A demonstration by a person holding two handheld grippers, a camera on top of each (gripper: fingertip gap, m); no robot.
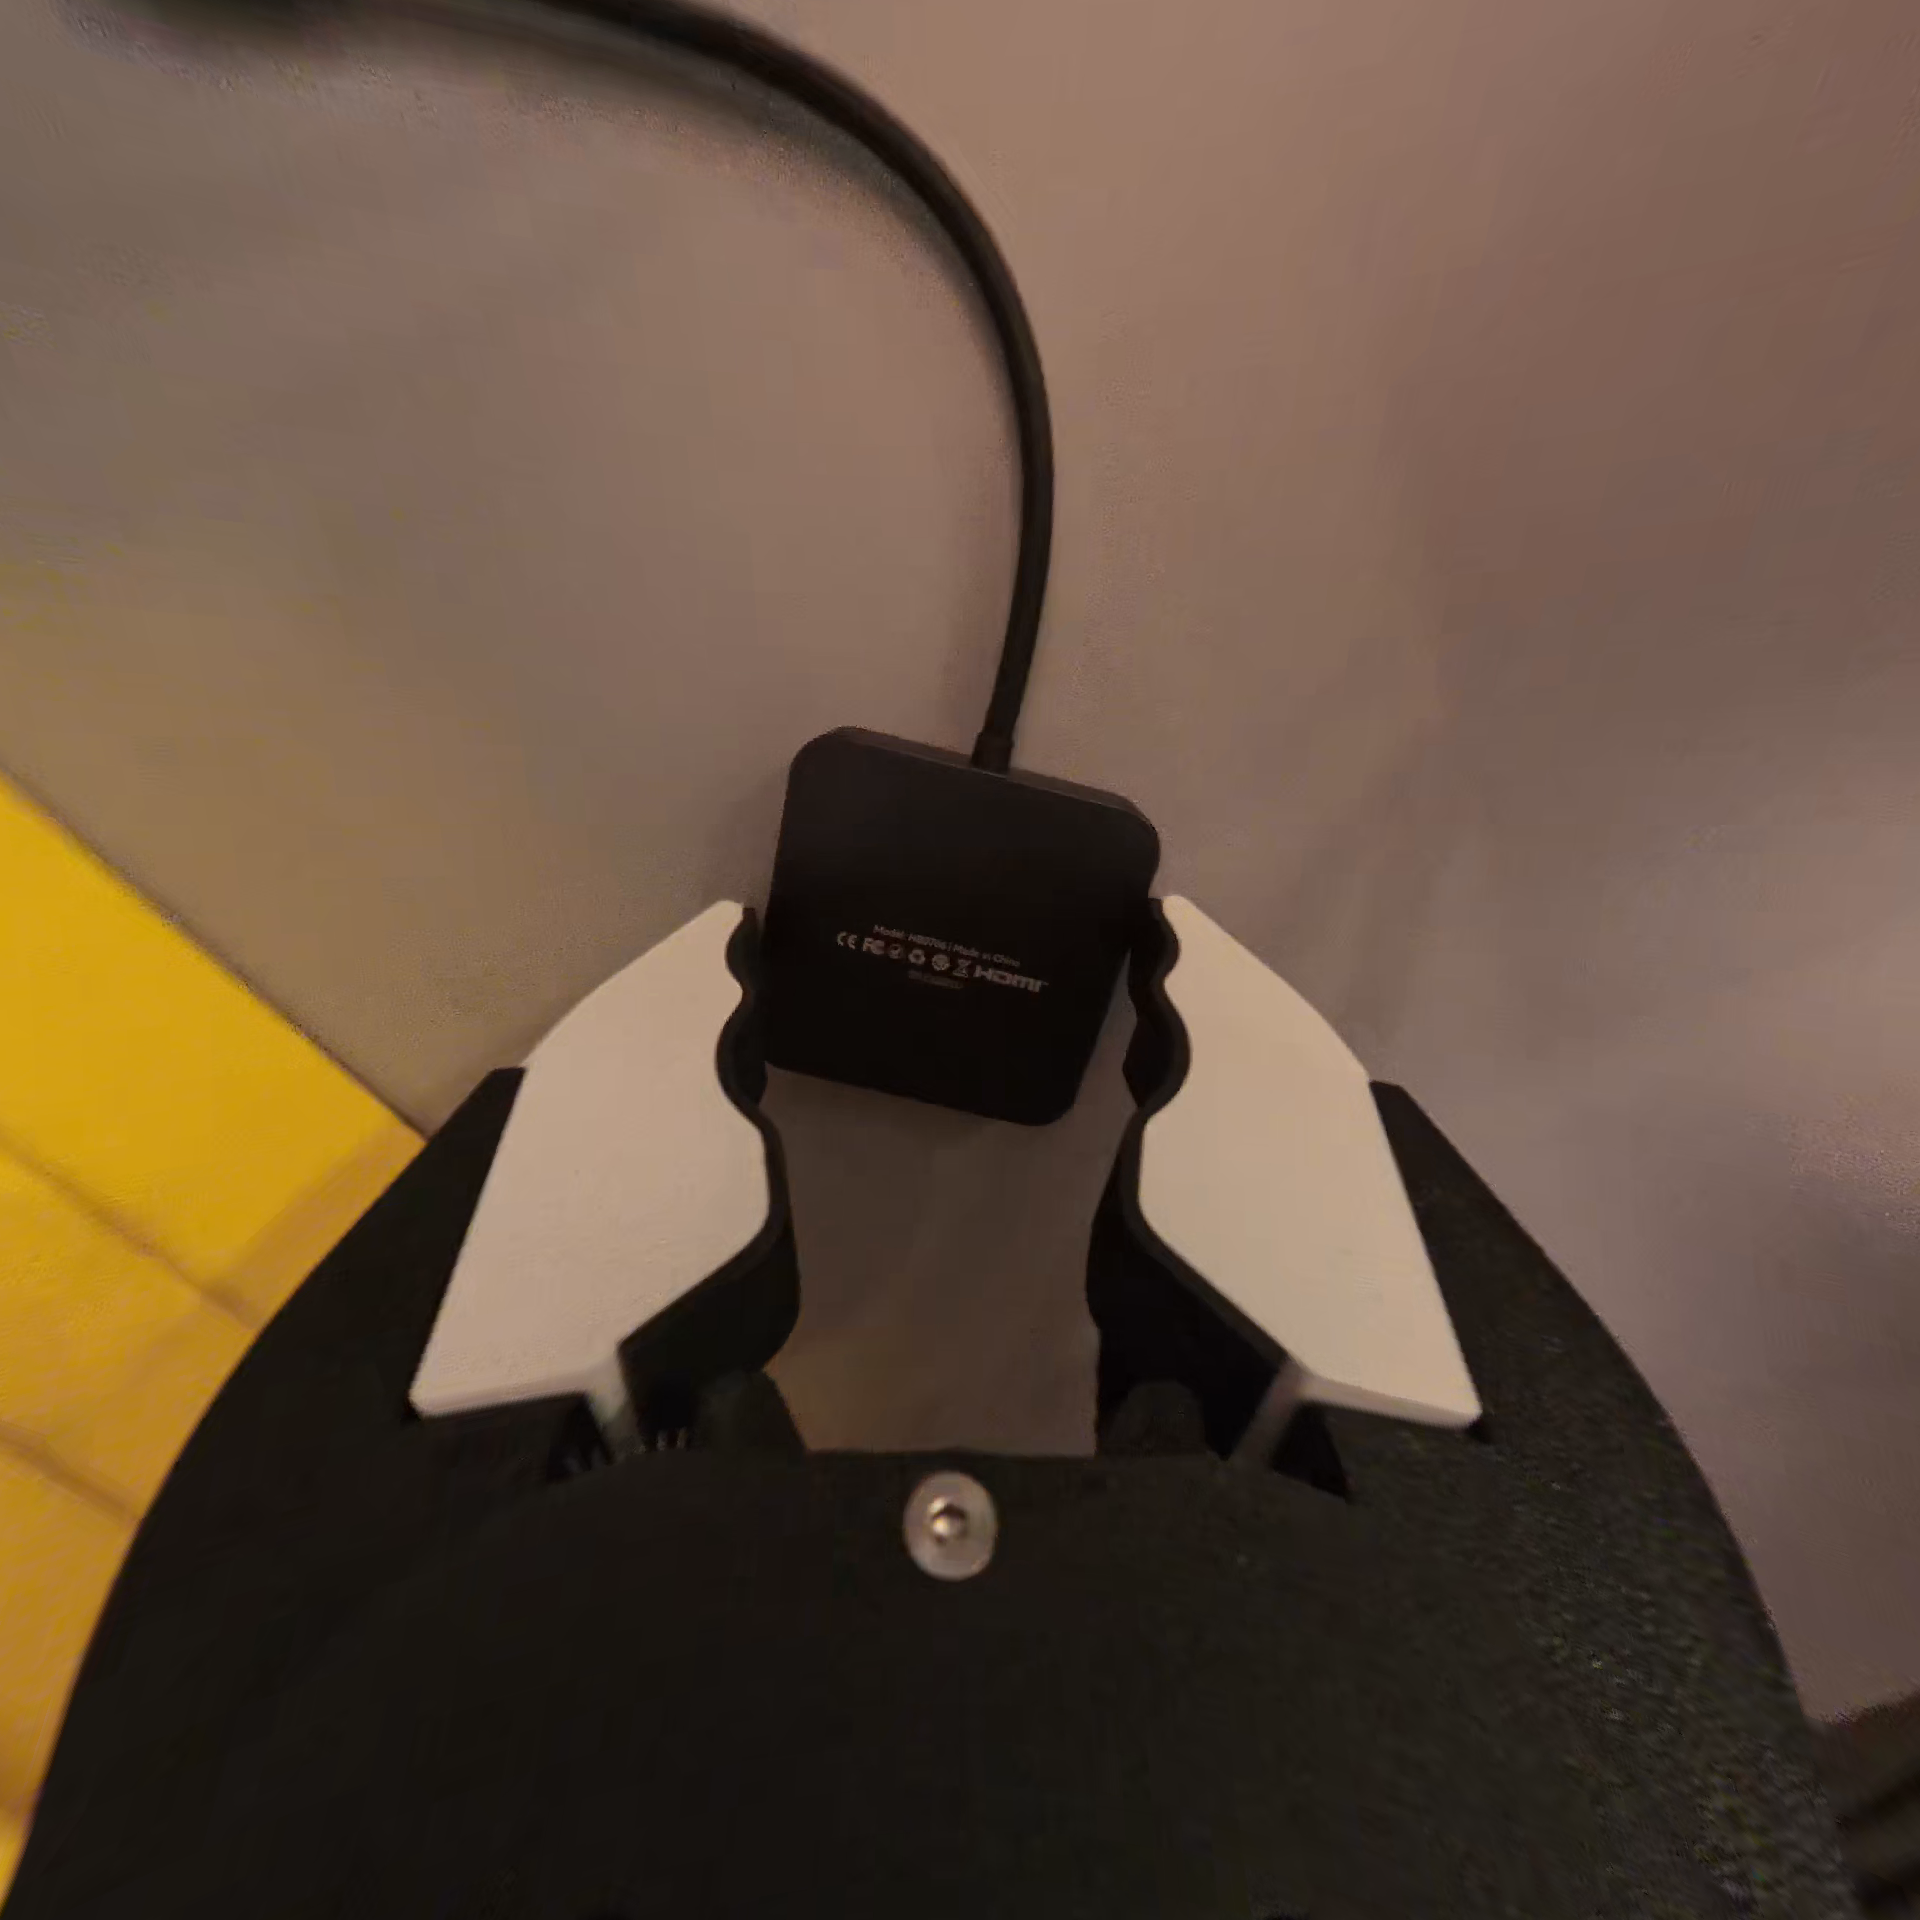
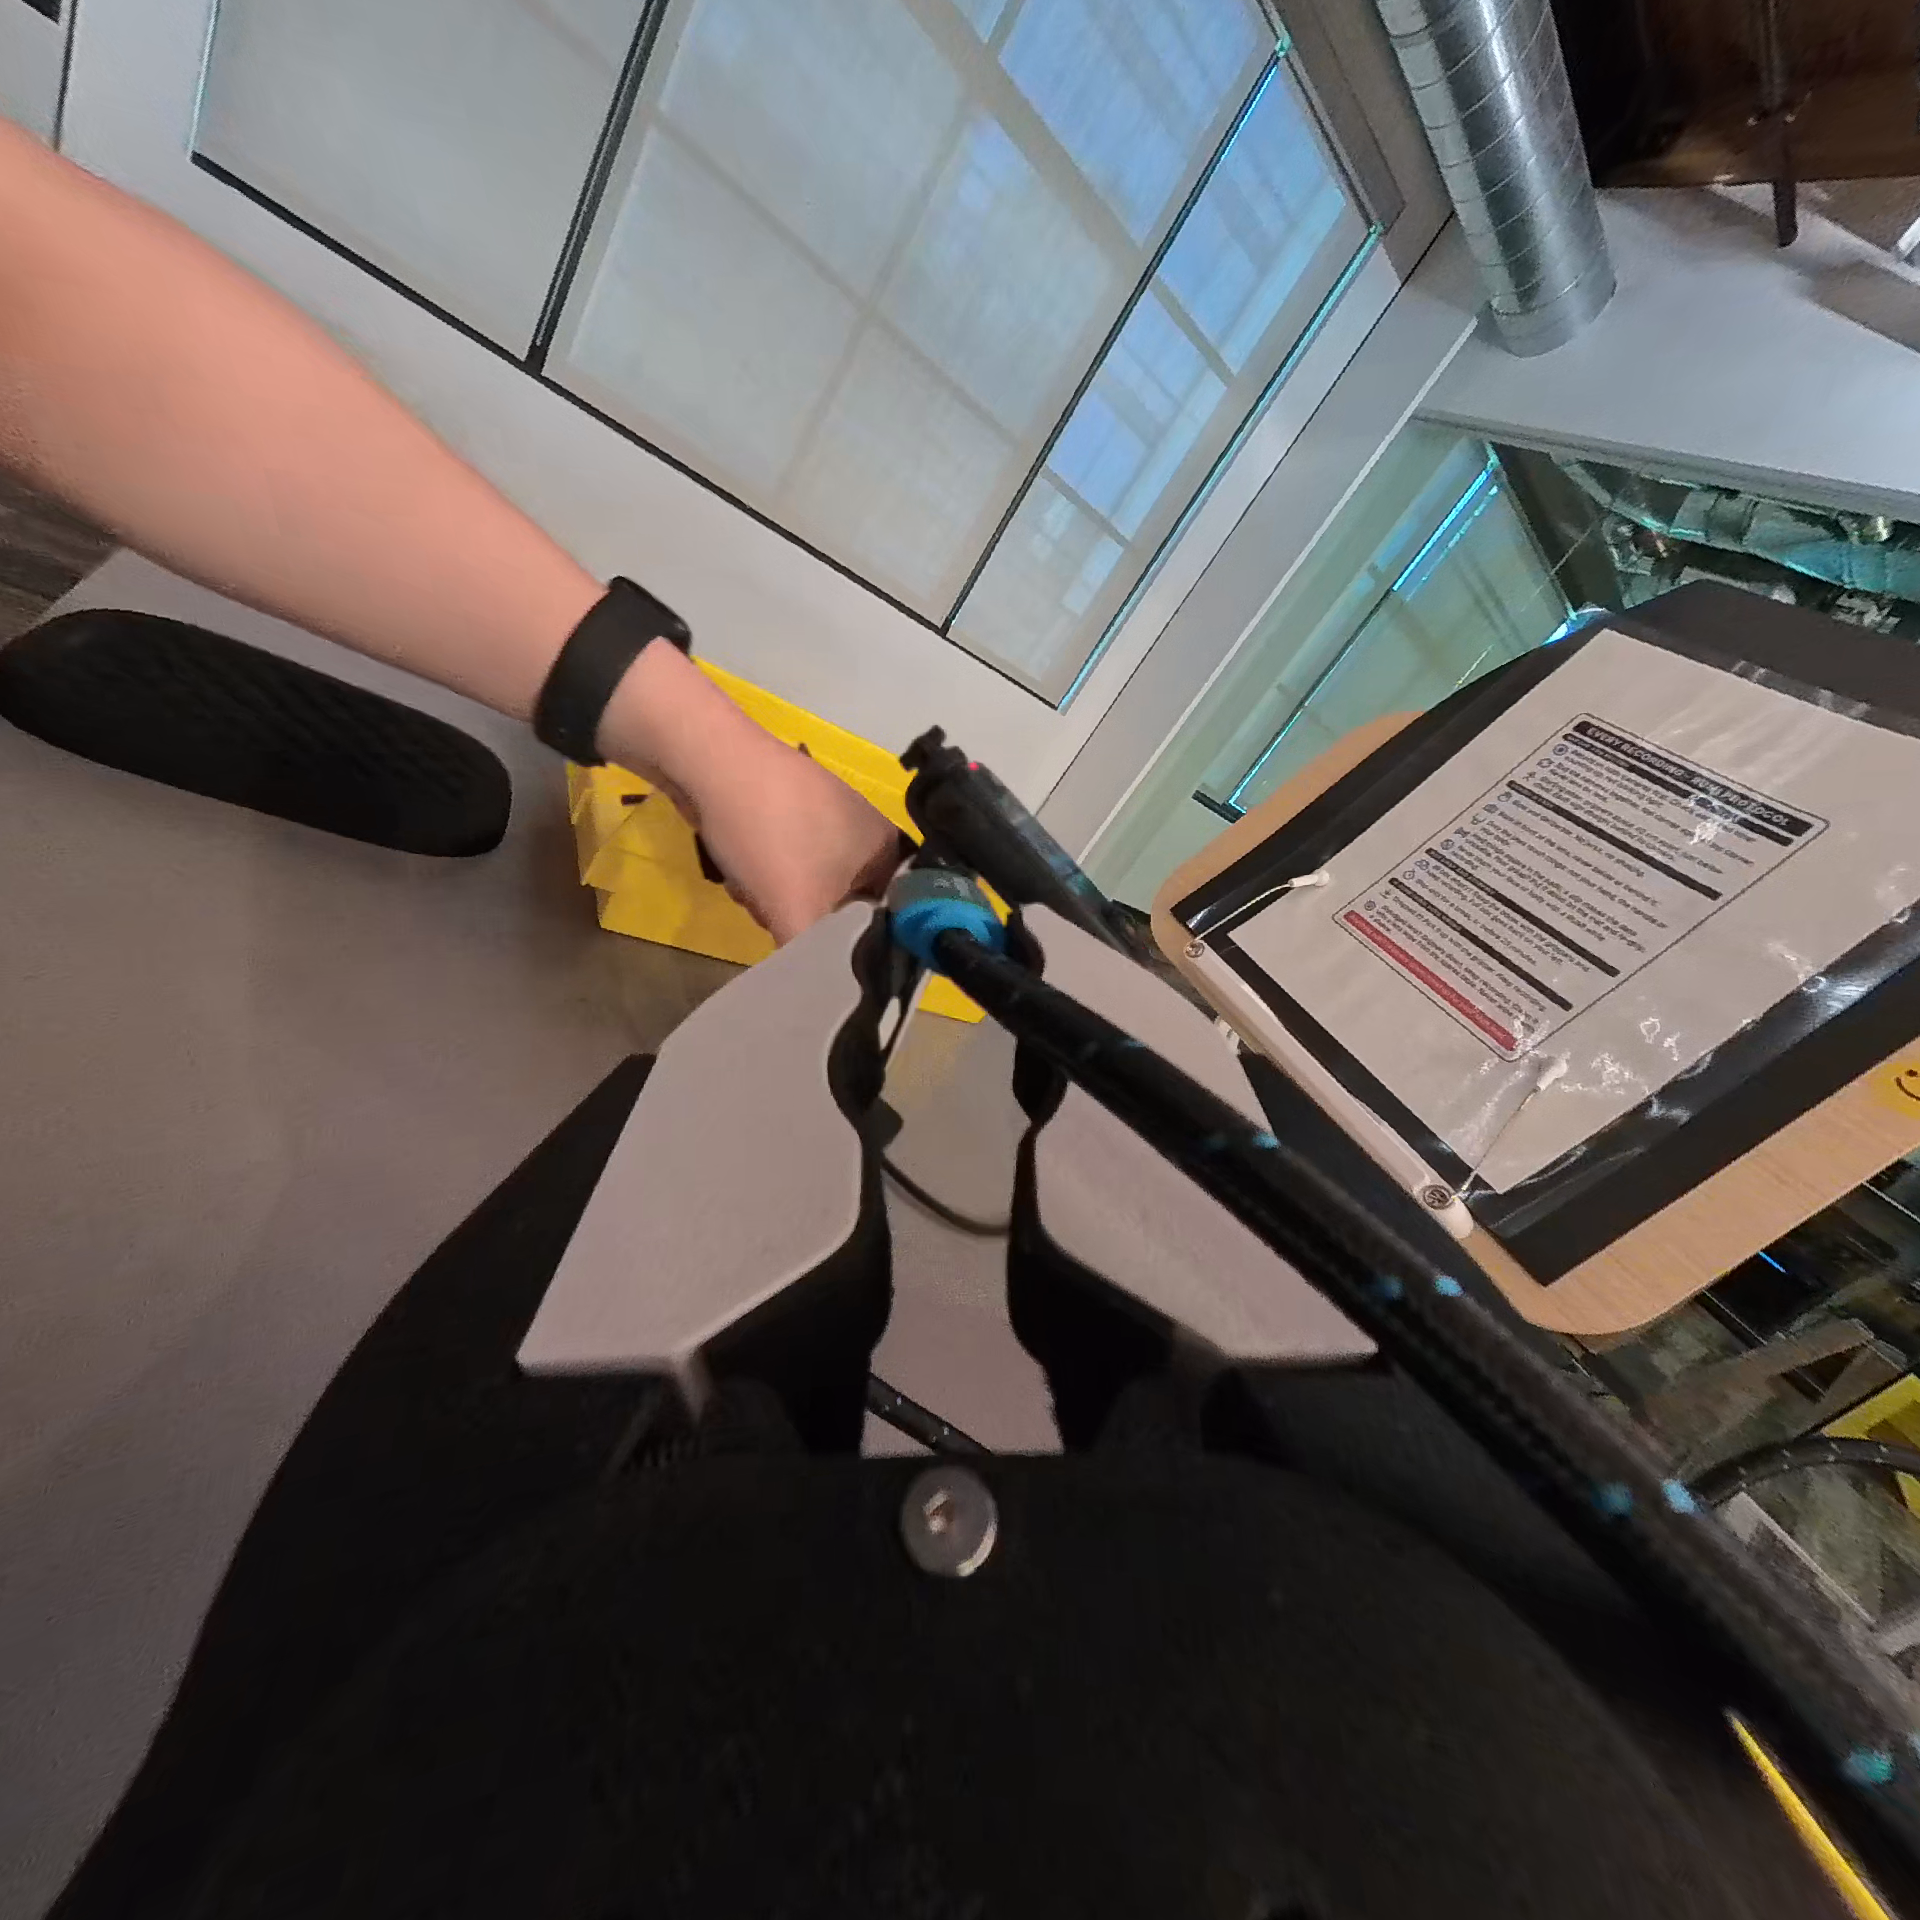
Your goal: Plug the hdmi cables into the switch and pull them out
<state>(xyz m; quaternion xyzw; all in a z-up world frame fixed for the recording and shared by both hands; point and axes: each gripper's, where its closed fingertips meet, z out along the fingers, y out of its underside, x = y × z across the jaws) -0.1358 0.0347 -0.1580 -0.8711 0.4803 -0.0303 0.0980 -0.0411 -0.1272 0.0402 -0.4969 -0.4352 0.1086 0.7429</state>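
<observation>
The left hand-held gripper (image 1: 951, 987) is clamping the black HDMI switch (image 1: 956, 935) between its two fingers, the box sitting at the tips with its printed underside facing the camera. The switch's own black lead (image 1: 1023, 468) is leaving the far edge at about 12 o'clock and curving away toward 10 o'clock over the grey tabletop (image 1: 1455, 520). A yellow box (image 1: 156, 1091) is lying at 9 o'clock.

The right hand-held gripper (image 2: 945, 966) is closing narrowly on the blue-collared plug (image 2: 940, 920) of a black braided HDMI cable (image 2: 1299, 1174), which is trailing off toward 4 o'clock. The person's other hand (image 2: 769, 831), wearing a black wristband (image 2: 608, 670), is working just beyond the tips at 11 o'clock.

Judging from this, the step in hand is bringing plug to port. No port is showing in either view, so the switch probably needs turning until a socket faces the plug. The plug should be going in straight along the socket's axis, wide side matched, with the left grip bracing against the push; any tilt risks jamming, and the trailing cable could be twisting the plug in the fingers.
</observation>
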